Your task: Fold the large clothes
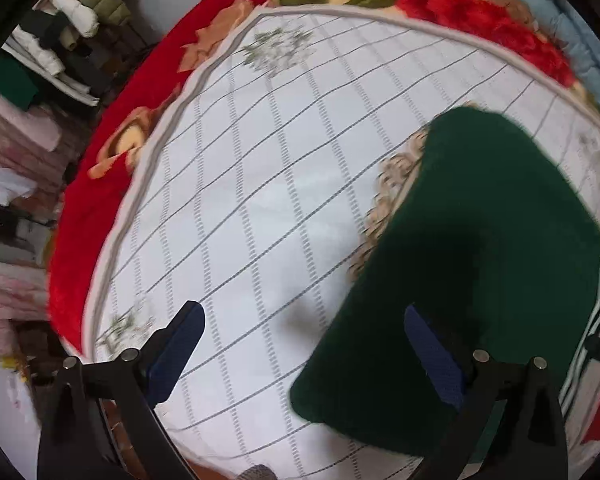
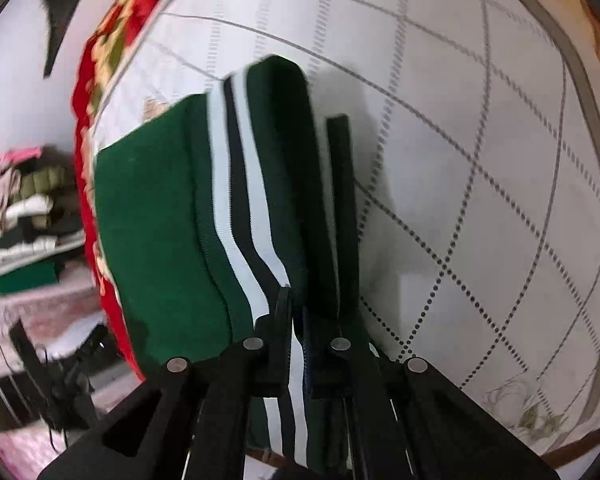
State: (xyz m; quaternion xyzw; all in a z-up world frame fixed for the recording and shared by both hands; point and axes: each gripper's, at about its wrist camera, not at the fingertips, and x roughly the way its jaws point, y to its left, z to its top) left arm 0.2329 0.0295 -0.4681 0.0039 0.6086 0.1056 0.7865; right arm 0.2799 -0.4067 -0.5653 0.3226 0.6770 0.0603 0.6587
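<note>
A: A bed (image 1: 260,184) is seen under a white quilted cover with a grey grid, a red floral blanket (image 1: 112,184) running along its edge; stacked clothes (image 1: 60,40) are visible at the upper left of the left wrist view.

B: And the garment?

A: A dark green garment (image 1: 480,264) with white and black stripes is found at the lower right of the left wrist view, folded into a thick pad lying on the cover. Its long axis runs from the lower edge of the frame toward the upper right.

B: Which tongs are nearer?

A: The right tongs (image 2: 296,312). They are seen closed on the striped edge of the garment, the cloth pinched between the jaws and rising up the middle of the right wrist view. The left tongs (image 1: 304,344) are held wide open with nothing between them; the garment lies to their right, one finger just over its near edge.

B: So the coming move?

A: It is judged that the left tongs would have to be shifted rightward to meet the cloth. They are angled down toward the bed.
</note>
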